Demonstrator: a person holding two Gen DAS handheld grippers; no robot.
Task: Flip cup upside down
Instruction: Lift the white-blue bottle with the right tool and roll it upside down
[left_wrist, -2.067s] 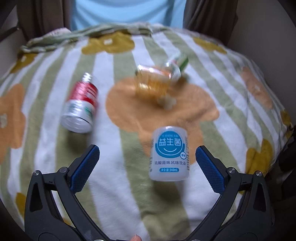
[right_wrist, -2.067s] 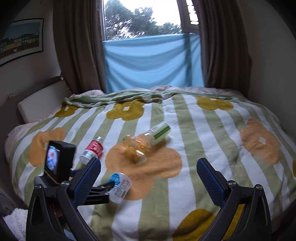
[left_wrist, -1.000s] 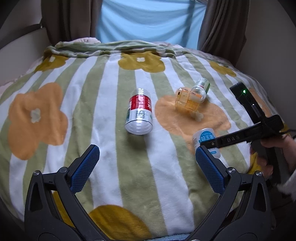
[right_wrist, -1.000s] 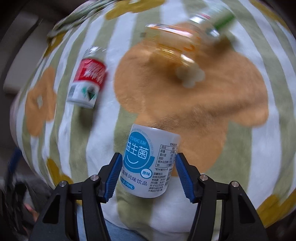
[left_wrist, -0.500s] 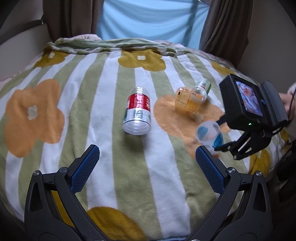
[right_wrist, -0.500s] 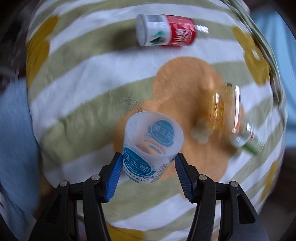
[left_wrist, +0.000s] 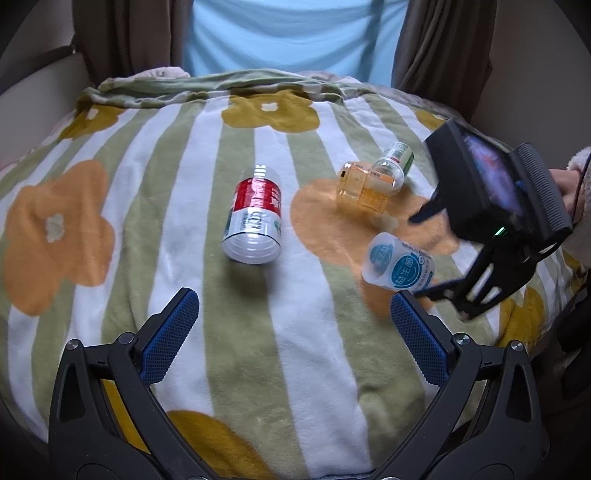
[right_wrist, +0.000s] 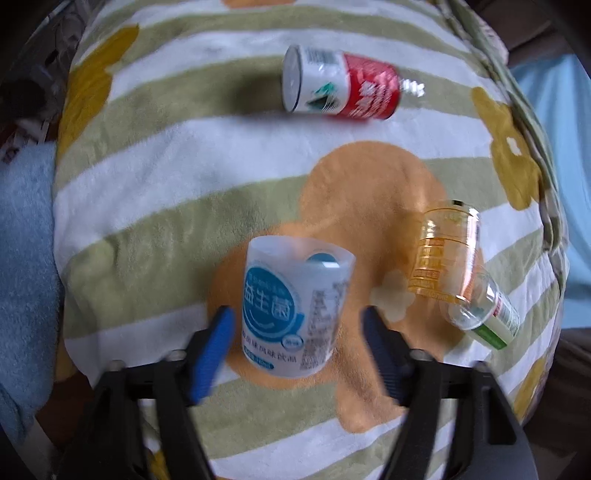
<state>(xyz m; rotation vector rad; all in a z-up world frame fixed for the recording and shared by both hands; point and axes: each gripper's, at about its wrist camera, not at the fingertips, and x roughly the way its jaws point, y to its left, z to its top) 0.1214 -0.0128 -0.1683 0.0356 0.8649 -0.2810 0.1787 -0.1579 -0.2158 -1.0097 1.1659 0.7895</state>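
The cup (right_wrist: 295, 310) is translucent white with a blue round label, and its open mouth points away from the camera toward the blanket. It sits between the blue pads of my right gripper (right_wrist: 297, 332), which is open with a small gap on each side of the cup. In the left wrist view the cup (left_wrist: 399, 264) is tilted low over the orange flower, mouth down and to the left. I cannot tell if it touches the blanket. My left gripper (left_wrist: 291, 332) stands open and empty over the near part of the bed.
A red and white bottle (left_wrist: 255, 221) lies on its side on the striped blanket (left_wrist: 184, 184). An amber cup (left_wrist: 364, 190) and a green-labelled bottle (left_wrist: 397, 162) lie together behind the orange flower. A person's hand (left_wrist: 569, 184) holds the right tool. Curtains stand behind the bed.
The right gripper, shut on the cup half a second ago, has spread its fingers off the cup's sides. The cup has turned further mouth-down and dropped lower. The left gripper stays open.
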